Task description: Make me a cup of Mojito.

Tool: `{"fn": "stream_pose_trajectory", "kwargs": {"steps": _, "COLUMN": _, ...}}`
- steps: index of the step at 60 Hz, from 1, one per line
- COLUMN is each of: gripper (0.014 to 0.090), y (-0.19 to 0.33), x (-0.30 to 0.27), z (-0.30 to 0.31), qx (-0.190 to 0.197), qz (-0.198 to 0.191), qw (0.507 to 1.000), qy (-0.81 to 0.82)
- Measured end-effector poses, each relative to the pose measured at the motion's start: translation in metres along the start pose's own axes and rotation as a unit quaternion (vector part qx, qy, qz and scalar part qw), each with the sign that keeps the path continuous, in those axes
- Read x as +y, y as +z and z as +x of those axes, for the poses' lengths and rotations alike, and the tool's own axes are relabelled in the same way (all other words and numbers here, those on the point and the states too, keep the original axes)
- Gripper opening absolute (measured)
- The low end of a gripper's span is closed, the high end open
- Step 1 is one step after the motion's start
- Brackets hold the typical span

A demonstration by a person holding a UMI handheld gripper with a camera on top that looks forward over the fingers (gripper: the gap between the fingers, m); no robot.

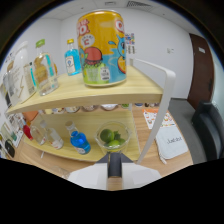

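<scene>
From here I can't tell how my gripper (114, 167) stands, and the bowl of limes (113, 137) just ahead on the lower shelf (95, 151) could tip if nudged.

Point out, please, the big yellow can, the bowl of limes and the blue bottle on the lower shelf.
big yellow can (101, 47), gripper view, printed front.
bowl of limes (113, 136), gripper view, a lime inside.
blue bottle (80, 142), gripper view, its body.

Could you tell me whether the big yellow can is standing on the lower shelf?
No, the yellow can stands on the upper shelf, while the bowl of limes sits on the lower one.
</scene>
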Motion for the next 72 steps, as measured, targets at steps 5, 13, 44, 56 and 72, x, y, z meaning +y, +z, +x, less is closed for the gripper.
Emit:
{"fn": "stream_pose_trajectory", "kwargs": {"steps": 5, "gripper": 0.0155, "y": -0.017, "x": -0.003, "z": -0.006, "qx": 0.005, "qz": 0.014, "qw": 1.0, "qy": -0.004}}
{"fn": "stream_pose_trajectory", "kwargs": {"steps": 13, "gripper": 0.0153, "y": -0.039, "x": 0.008, "z": -0.023, "qx": 0.009, "qz": 0.022, "qw": 1.0, "qy": -0.002}}
{"fn": "stream_pose_trajectory", "kwargs": {"steps": 44, "gripper": 0.0154, "y": -0.046, "x": 0.083, "z": -0.085, "qx": 0.069, "qz": 0.011, "qw": 0.993, "qy": -0.092}}
{"fn": "stream_pose_trajectory", "kwargs": {"steps": 56, "gripper": 0.0152, "y": -0.046, "x": 0.053, "z": -0.082, "qx": 0.151, "qz": 0.066, "qw": 0.93, "qy": -0.329}}
{"fn": "stream_pose_trajectory", "kwargs": {"steps": 72, "gripper": 0.0152, "y": -0.04, "x": 0.02, "z": -0.097, "qx": 0.187, "qz": 0.11, "qw": 0.769, "qy": -0.602}}
